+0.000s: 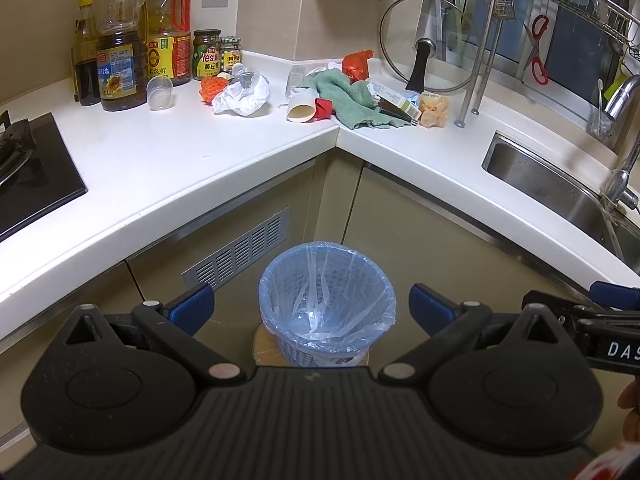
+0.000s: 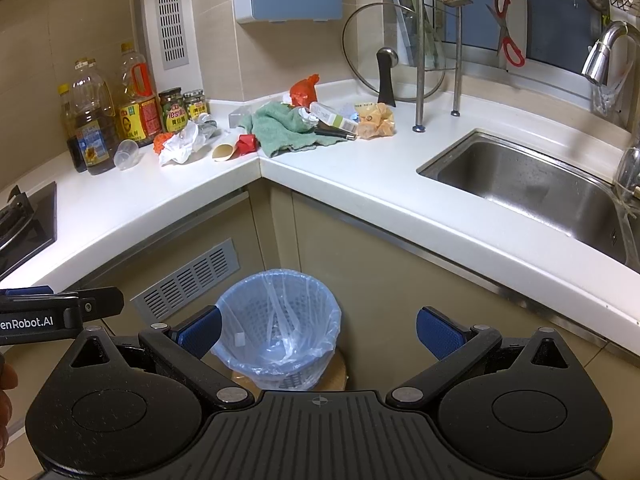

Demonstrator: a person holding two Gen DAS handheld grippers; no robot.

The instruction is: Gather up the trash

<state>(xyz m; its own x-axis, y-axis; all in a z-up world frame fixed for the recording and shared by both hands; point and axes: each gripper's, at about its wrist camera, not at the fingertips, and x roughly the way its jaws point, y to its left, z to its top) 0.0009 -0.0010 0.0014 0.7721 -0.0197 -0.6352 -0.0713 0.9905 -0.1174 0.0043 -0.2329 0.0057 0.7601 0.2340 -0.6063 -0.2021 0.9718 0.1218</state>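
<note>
Left gripper (image 1: 311, 307) and right gripper (image 2: 319, 330) hovering, jaws apart, empty, over lined wastebasket (image 1: 327, 304); litter sitting on table (image 1: 200, 152) at 12 o'clock.

Oil bottles (image 1: 120, 52) and two jars (image 1: 218, 54) stand at the worktop's (image 1: 160, 168) back left; a glass lid (image 1: 430, 46) leans in the corner, a steel sink (image 2: 532, 184) sunk at right

A white L-shaped countertop (image 2: 360, 184) is wrapping the beige-tiled corner, beige cabinets (image 2: 392, 264) (one holding a slatted vent (image 2: 188, 278)) sitting beneath; a steel sink (image 2: 532, 184) is lying right, a black hob (image 1: 36, 176) left, a dark window (image 2: 556, 36) reflecting indoor light.
</note>
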